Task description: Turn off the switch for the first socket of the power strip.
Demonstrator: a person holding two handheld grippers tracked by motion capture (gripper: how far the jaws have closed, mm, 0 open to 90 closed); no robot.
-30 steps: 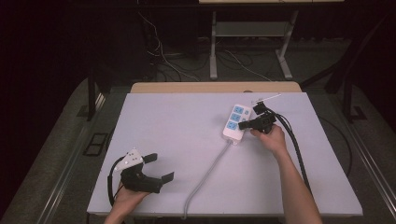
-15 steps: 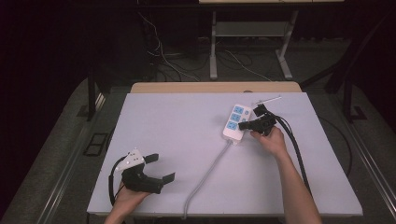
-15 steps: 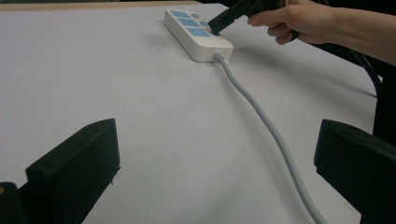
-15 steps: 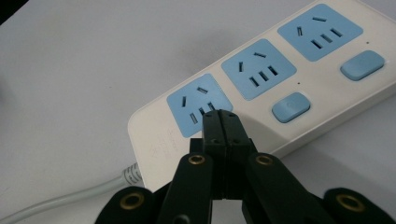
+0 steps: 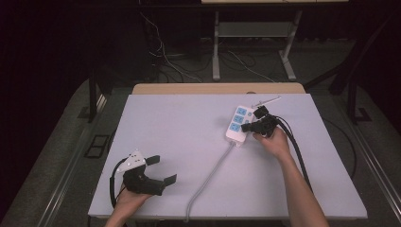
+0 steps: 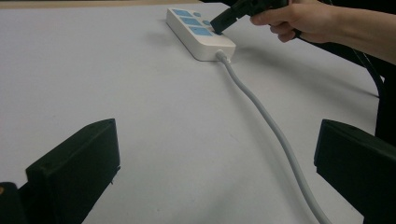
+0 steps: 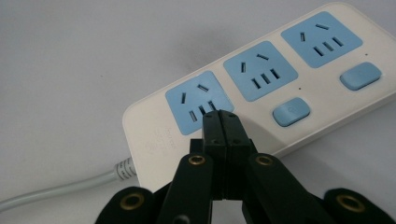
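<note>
Right hand-held gripper [image 7: 220, 122] pressed together, tip on power strip [image 7: 261, 88]; left hand-held gripper [image 5: 158, 170] spread.

Right tool [image 5: 251, 126] touches the white power strip [image 5: 237, 123]; left tool [image 5: 161, 170] rests apart

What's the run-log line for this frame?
right gripper: shut, tips at power strip by the cable-end socket, probably on its switch | left gripper: open, idle at near-left of table | strip cable: slack
</note>
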